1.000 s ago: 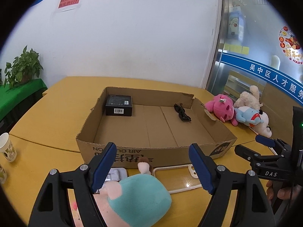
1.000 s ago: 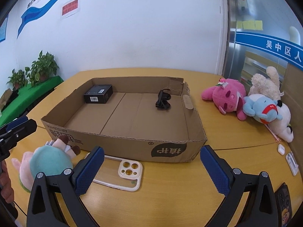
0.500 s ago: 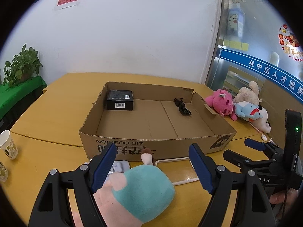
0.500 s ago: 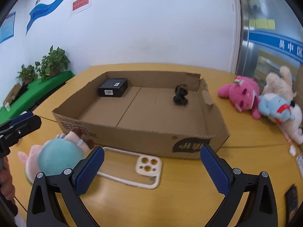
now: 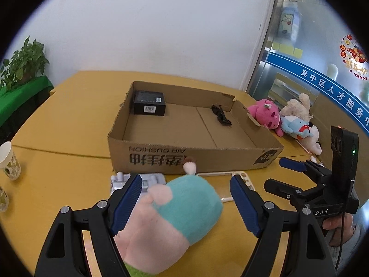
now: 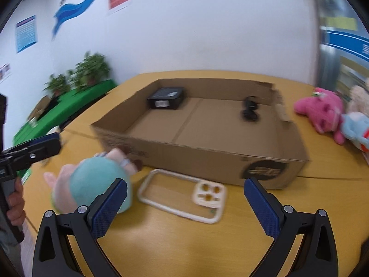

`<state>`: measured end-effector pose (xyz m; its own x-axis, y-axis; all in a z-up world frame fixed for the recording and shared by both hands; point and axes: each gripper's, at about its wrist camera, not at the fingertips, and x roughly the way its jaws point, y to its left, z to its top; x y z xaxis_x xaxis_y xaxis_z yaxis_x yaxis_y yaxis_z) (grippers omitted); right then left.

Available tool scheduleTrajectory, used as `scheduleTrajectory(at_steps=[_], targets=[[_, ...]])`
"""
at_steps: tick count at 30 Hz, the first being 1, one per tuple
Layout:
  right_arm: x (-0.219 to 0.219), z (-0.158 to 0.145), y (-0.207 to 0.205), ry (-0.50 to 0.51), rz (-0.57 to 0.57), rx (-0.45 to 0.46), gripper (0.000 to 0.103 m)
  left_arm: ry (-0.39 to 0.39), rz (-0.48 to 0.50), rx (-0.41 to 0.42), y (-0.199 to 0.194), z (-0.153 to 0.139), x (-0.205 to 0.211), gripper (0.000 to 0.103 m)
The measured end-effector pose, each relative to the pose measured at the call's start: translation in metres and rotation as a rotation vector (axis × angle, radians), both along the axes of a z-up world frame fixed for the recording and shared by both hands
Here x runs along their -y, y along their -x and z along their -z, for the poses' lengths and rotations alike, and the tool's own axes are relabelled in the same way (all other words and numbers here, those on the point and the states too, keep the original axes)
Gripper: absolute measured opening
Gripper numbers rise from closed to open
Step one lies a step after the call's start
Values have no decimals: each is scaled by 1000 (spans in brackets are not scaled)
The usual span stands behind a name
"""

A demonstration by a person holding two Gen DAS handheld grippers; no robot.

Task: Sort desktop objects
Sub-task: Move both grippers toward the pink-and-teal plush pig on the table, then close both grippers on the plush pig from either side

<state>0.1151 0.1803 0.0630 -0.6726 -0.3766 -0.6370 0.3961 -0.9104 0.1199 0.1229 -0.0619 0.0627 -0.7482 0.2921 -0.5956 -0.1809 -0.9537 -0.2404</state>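
A teal and pink plush toy (image 5: pixel 184 212) lies on the yellow table in front of a shallow cardboard box (image 5: pixel 191 161). My left gripper (image 5: pixel 185 204) is open and straddles the plush, with a small gap at each pad. Seen from the right wrist, the plush (image 6: pixel 92 184) sits at the left, beside a clear phone case (image 6: pixel 182 195). My right gripper (image 6: pixel 184 205) is open, just short of the case, with nothing between its fingers. The box (image 6: pixel 196 154) holds a small black box (image 5: pixel 149 103) and dark sunglasses (image 5: pixel 221 115).
A grey flat device (image 5: pixel 143 181) lies by the box's front wall, behind the plush. Pink (image 5: pixel 265 115), blue (image 5: pixel 299 127) and beige plush toys lie right of the box. A paper cup (image 5: pixel 8 161) stands at the left edge. Potted plants sit on a green bench.
My left gripper has come forward and down over the teal plush, which now lies between its jaws. The right gripper has dipped and turned left toward the phone case.
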Motion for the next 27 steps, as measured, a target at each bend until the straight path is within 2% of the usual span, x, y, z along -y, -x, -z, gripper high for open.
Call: scheduleTrajectory(at_steps=[5, 10, 13, 15, 17, 20, 21, 24, 25, 27], targets=[[66, 12, 0, -8, -324, 36, 103, -41, -53, 79, -19, 28, 31, 79], [111, 27, 6, -49, -520, 42, 103, -108, -111, 170, -24, 53, 58, 79], [126, 41, 14, -144, -547, 7, 103, -169, -109, 205, -23, 67, 65, 78], [127, 44, 18, -90, -578, 52, 103, -219, -85, 227, -19, 75, 65, 77], [127, 50, 18, -17, -611, 138, 103, -246, -37, 225, -16, 77, 59, 77], [122, 54, -10, -79, -598, 84, 103, -203, -14, 205, -12, 74, 48, 77], [115, 53, -24, -73, -597, 81, 103, -207, -2, 201, -10, 73, 47, 77], [87, 44, -51, 48, -607, 122, 103, -238, 72, 183, -6, 67, 38, 76], [70, 38, -62, 104, -603, 122, 102, -240, 108, 176, -5, 65, 32, 76], [44, 31, -76, 141, -550, 98, 102, -235, 201, 171, -1, 62, 8, 76]])
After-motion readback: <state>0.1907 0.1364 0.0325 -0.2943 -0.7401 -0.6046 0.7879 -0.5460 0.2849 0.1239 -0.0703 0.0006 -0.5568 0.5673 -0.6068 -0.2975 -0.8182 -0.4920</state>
